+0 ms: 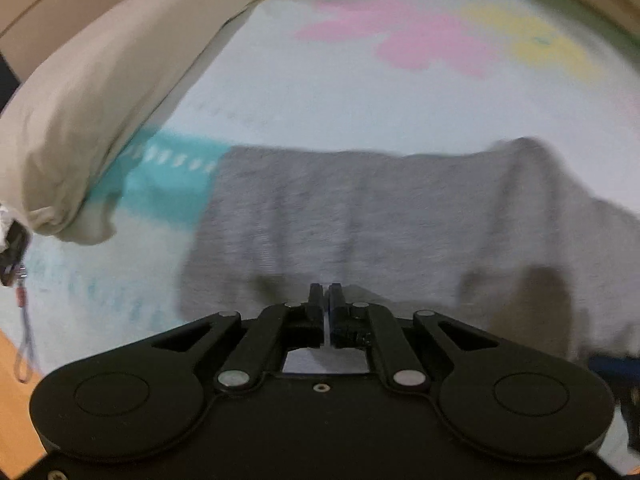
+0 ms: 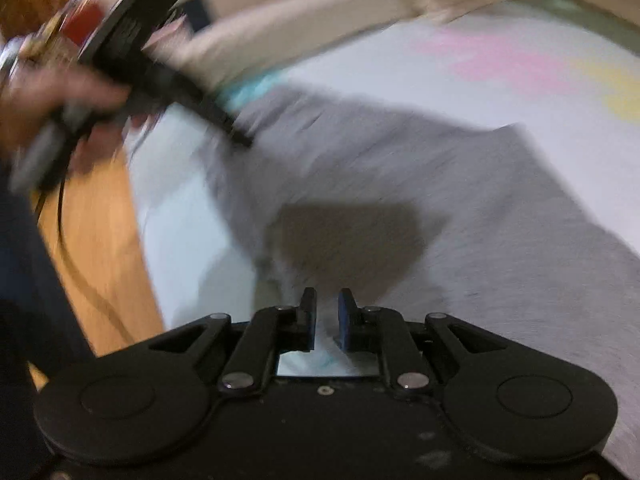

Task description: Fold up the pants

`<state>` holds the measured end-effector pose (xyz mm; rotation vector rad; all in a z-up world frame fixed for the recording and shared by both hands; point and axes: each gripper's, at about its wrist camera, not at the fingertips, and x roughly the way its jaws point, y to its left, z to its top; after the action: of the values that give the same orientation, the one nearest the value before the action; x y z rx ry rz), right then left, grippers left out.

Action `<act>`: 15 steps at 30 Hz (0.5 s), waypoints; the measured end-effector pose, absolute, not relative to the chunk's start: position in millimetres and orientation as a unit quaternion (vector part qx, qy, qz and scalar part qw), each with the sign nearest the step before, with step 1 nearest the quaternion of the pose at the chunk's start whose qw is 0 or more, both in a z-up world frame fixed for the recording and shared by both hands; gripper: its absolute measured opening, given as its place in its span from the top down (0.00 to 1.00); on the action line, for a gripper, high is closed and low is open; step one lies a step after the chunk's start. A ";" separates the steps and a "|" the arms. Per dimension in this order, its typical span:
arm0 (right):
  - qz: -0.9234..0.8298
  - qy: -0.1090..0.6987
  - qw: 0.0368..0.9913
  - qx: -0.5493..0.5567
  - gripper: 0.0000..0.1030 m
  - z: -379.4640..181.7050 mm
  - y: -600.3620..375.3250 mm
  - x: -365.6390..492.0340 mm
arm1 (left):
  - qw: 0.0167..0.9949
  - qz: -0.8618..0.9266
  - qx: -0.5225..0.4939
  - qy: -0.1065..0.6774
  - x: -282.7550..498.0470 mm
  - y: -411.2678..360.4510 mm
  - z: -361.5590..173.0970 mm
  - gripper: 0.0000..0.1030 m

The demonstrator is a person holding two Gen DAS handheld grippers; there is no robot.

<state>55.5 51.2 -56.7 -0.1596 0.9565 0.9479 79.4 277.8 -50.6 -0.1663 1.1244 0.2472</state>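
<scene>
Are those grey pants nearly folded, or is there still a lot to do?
Partly done, it seems: the grey pants lie as a compact slab on the patterned sheet. Left gripper is shut at their near edge; right gripper hovers slightly open. Blur hides how many folds remain.

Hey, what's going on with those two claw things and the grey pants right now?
Left gripper shut, nothing visibly pinched. Right gripper slightly open, empty. Pants flat on bedsheet. Pillow left, not blocking.

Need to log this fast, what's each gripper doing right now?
Left gripper: jaws shut, apparently empty, at the edge of the grey knit pants.
Right gripper: jaws slightly open, holding nothing.
</scene>
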 end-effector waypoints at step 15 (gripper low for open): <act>0.201 0.594 0.778 -0.039 0.84 -74.7 -116.1 69.3 | 0.840 0.045 0.008 0.541 78.9 174.6 -57.8 0.86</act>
<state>69.3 -116.1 -74.7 -0.0836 1.2835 0.4342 78.9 174.6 -57.8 0.0168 1.1436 0.0954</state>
